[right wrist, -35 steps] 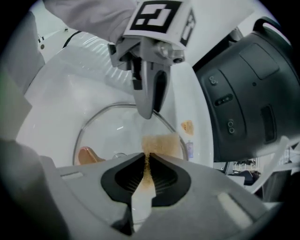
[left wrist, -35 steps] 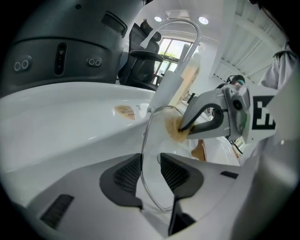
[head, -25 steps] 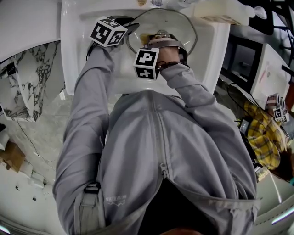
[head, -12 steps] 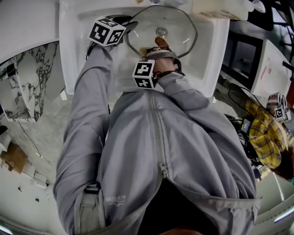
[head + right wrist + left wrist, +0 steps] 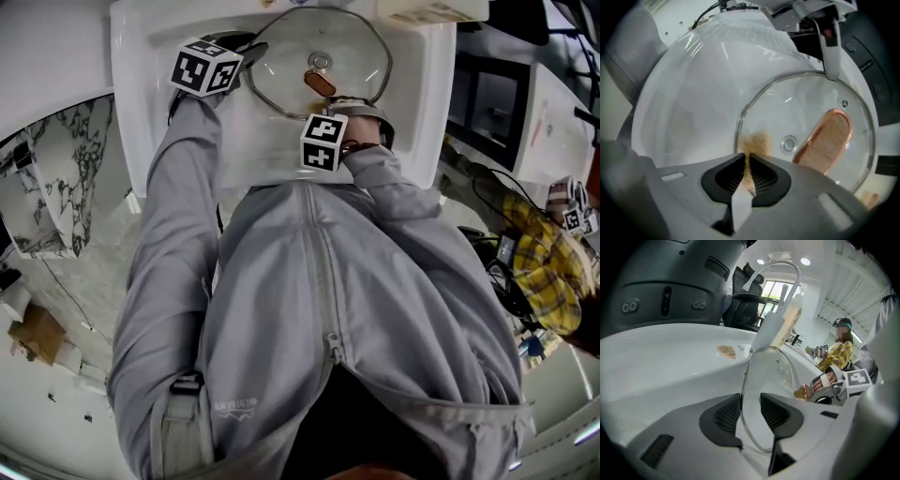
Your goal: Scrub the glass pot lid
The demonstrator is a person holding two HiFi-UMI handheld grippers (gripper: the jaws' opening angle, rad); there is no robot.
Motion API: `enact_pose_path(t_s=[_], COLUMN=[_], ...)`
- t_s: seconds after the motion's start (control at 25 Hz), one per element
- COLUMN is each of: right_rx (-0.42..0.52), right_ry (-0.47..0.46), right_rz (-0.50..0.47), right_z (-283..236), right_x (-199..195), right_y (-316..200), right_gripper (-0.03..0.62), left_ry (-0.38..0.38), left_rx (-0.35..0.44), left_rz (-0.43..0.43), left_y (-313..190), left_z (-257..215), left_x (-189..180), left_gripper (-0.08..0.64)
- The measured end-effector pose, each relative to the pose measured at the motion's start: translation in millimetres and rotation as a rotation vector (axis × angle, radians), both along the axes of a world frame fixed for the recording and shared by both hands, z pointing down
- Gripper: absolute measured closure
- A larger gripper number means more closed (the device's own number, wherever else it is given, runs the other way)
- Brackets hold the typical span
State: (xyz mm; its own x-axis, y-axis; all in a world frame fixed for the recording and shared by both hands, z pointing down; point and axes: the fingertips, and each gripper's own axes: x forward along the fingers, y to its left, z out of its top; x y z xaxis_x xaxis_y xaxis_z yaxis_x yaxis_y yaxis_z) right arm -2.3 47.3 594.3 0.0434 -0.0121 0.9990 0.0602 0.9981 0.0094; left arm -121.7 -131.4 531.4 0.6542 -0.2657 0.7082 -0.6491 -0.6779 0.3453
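Observation:
The glass pot lid [image 5: 319, 42] stands tilted in the white sink [image 5: 150, 94], its copper-edged handle [image 5: 320, 82] showing below the centre screw. My left gripper [image 5: 246, 58] is at the lid's left edge. In the left gripper view the metal rim [image 5: 743, 399] runs between the two pads, and the left gripper [image 5: 751, 411] is shut on it. My right gripper [image 5: 339, 101] points down at the lid's near part. In the right gripper view it [image 5: 749, 176] is shut on a thin tan scrub pad [image 5: 756, 142], whose tip lies on the glass just inside the rim [image 5: 740, 122].
A curved faucet [image 5: 776, 268] and a white bottle [image 5: 787, 319] stand behind the sink. A white container [image 5: 431, 11] sits at the sink's far right corner. A person in a yellow plaid shirt [image 5: 539, 272] is at the right. A marble surface [image 5: 56, 178] lies left.
My right gripper has drawn back from the lid's centre toward its near edge and to the right, uncovering the handle. The left gripper and the lid have stayed put.

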Motion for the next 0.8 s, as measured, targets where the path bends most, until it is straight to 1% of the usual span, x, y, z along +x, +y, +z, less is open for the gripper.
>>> enact_pose_path(t_s=[0.08,0.2,0.32,0.44,0.56,0.68,0.72,0.8], right_rx=[0.018,0.072,0.117,0.145,0.177,0.23,0.251,0.284], right_ry=[-0.015,-0.045,-0.061,-0.063,-0.067,-0.095,-0.114,-0.141], right_rz=[0.036,0.095,0.141,0.146,0.15,0.185,0.202,0.219], right_z=[-6.1,-20.3,-34.2,-42.5,-49.9,-62.1,-66.8,-74.5], right_x=[6.0,13.2,20.0,25.7,31.0,33.1,32.4,31.6], right_y=[-6.5,-23.2,-41.1,-50.3,-56.6,-70.1,-77.2,-92.8], right_gripper=[0.563,0.563,0.563,0.562,0.561,0.563,0.563,0.563], left_ry=[-0.008,-0.029,-0.082,-0.138,-0.139,-0.141,-0.136,-0.112], left_rx=[0.013,0.031,0.061,0.096,0.145,0.205,0.214,0.2], left_rz=[-0.002,-0.003,0.014,0.042,0.046,0.102,0.122,0.139], left_y=[-0.1,-0.8,0.3,6.1,12.9,29.4,37.1,53.5], left_z=[-0.5,-1.8,-2.8,-6.4,-21.9,-39.2,-43.0,-46.0], left_x=[-0.2,-0.9,-1.9,-2.5,1.8,17.3,26.2,49.2], left_gripper=[0.431,0.431,0.431,0.43,0.429,0.403,0.392,0.373])
